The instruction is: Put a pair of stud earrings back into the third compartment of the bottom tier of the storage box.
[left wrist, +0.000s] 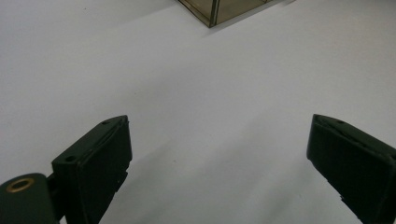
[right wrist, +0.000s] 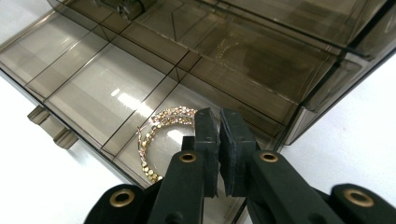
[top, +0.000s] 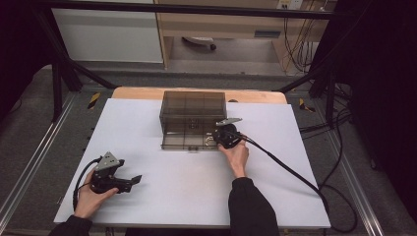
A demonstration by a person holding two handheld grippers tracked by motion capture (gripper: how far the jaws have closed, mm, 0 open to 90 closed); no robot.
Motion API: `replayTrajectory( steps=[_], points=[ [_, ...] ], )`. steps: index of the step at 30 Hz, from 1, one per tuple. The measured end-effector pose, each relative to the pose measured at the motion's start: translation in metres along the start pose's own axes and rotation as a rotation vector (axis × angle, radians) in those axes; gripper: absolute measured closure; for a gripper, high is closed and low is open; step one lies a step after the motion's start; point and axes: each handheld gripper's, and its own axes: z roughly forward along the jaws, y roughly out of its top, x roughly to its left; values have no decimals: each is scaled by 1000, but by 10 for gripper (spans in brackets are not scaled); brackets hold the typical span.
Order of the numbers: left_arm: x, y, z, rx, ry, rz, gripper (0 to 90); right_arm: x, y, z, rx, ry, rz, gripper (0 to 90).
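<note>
Two grippers on a white table (top: 162, 196). Left gripper (top: 136, 180) at lower left of the high view, lying low over bare table, jaws spread wide with nothing between them; its own view has the pads (left wrist: 100, 161) at the bottom corners and a corner of the box (left wrist: 219, 9) at the top edge, well apart.

Right gripper (top: 216, 139) at frame centre, over the open drawer (top: 189, 140) of the smoky box (top: 193, 110). In the right gripper view the jaws are pinched together, pads (right wrist: 232, 140) nearly touching, over the near right compartment of the drawer. A gold sequined bracelet (right wrist: 154, 140) lies in that compartment, curving from lower centre up to the jaw tips. Whether the tips pinch the bracelet cannot be told; its end runs behind them.
</note>
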Motion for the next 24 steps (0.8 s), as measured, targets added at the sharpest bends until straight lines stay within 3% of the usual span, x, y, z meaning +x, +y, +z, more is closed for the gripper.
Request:
replayTrajectory(
  steps=[10,16,24],
  points=[
    [0,0,0,-1,0,0,64,0,2,-5,-18,-3,-8,823],
    [0,0,-1,-2,2,-1,64,3,7,-21,-51,13,-13,732],
    [0,0,0,1,2,0,64,2,6,-47,-77,40,-8,491]
  ],
)
